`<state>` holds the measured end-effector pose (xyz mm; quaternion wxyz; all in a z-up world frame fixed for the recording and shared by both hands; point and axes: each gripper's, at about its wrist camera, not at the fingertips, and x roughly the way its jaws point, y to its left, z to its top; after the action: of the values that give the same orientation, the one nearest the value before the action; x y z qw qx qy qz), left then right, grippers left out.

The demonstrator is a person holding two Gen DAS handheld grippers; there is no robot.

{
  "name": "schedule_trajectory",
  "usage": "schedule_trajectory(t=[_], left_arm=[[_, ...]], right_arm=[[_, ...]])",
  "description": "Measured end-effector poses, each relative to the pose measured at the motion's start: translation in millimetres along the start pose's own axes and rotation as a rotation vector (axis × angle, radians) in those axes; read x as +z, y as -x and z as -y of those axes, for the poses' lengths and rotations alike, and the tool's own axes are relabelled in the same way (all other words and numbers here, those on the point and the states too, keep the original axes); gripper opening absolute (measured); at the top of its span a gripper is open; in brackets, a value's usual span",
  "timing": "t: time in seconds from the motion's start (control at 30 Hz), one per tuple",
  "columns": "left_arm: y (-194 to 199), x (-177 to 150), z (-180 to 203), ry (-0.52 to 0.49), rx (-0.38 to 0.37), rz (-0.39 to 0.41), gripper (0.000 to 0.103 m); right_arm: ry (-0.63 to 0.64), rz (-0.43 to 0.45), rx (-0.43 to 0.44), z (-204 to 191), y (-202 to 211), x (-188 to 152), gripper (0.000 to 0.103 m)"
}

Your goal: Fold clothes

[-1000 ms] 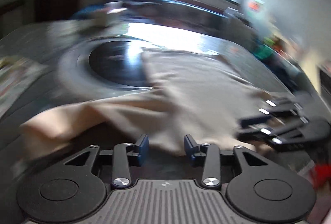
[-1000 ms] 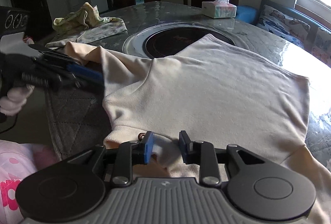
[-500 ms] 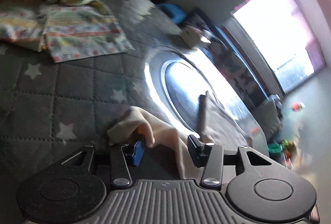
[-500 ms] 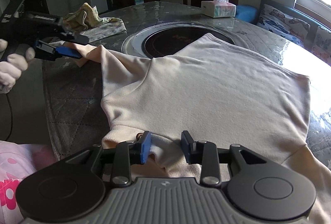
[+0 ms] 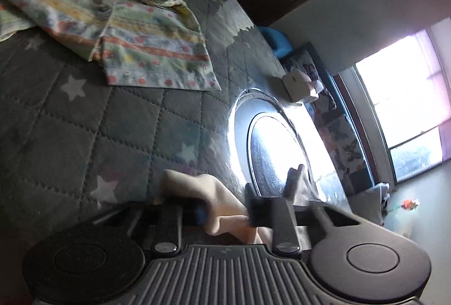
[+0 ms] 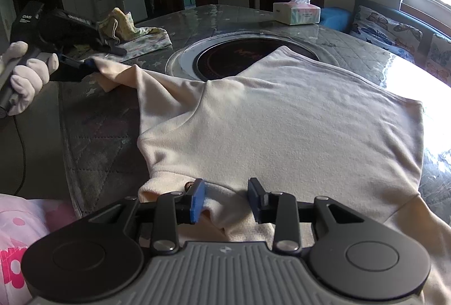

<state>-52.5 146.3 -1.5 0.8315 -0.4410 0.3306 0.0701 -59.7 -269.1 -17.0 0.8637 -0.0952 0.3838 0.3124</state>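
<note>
Now pinching sleeve end (image 6: 108, 76) in closing left gripper (image 6: 84, 65) (drawn taut, likely for folding); right gripper (image 6: 225, 202) part-open astride cream shirt (image 6: 296, 119) collar, anchoring.

In the left wrist view the left gripper (image 5: 228, 216) is smeared by motion blur, so its blue pads and the cream shirt (image 5: 214, 200) between them lose their edges. In the right wrist view the shirt's (image 6: 282, 119) near hem runs under the right gripper (image 6: 226, 200), and its right sleeve is cut off by the frame edge.
</note>
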Motion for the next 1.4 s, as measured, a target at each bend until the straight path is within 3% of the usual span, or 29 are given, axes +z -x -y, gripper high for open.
schedule_trajectory(t=[0.07, 0.2, 0.3, 0.37, 0.43, 0.5, 0.6, 0.7, 0.83, 0.97, 1.07, 1.23, 1.4], left_arm=[[-1, 5, 9, -0.072, 0.024, 0.041, 0.005], [20, 7, 44, -0.392, -0.021, 0.22, 0.004], [17, 5, 51, -0.586, 0.025, 0.307, 0.005], [3, 9, 41, -0.604, 0.075, 0.271, 0.008], [-17, 13, 25, -0.592, 0.206, 0.225, 0.009], [-29, 15, 10, -0.56, 0.278, 0.181, 0.01], [-29, 12, 7, -0.574, 0.332, 0.224, 0.018], [-22, 4, 18, -0.594, 0.326, 0.265, 0.026], [-30, -15, 48, -0.631, 0.12, 0.111, 0.024], [-51, -47, 77, -0.772, 0.025, 0.017, 0.025], [-65, -59, 83, -0.839, 0.078, 0.031, 0.024], [-68, -66, 72, -0.94, 0.195, 0.129, 0.024], [-62, -48, 69, -0.876, 0.255, 0.109, 0.024]], right_arm=[[0.0, 0.0, -0.002, -1, 0, 0, 0.034], [-0.002, -0.002, -0.005, -1, 0, 1, 0.034], [-0.003, -0.003, -0.006, -1, 0, 1, 0.035], [-0.003, -0.005, -0.008, -1, -1, 2, 0.035], [-0.003, -0.007, -0.01, -1, -1, 2, 0.035], [-0.003, -0.01, -0.01, -2, 0, 3, 0.036], [0.0, -0.014, -0.009, -2, 0, 3, 0.036], [-0.008, -0.016, -0.007, -1, -1, 4, 0.037], [-0.009, -0.018, -0.009, -1, -1, 4, 0.037], [-0.007, -0.022, -0.014, -3, -1, 5, 0.037], [-0.007, -0.022, -0.018, -3, -2, 5, 0.037], [-0.014, -0.015, -0.024, -4, 0, 3, 0.038], [-0.043, 0.027, -0.024, 0, 13, 3, 0.042]])
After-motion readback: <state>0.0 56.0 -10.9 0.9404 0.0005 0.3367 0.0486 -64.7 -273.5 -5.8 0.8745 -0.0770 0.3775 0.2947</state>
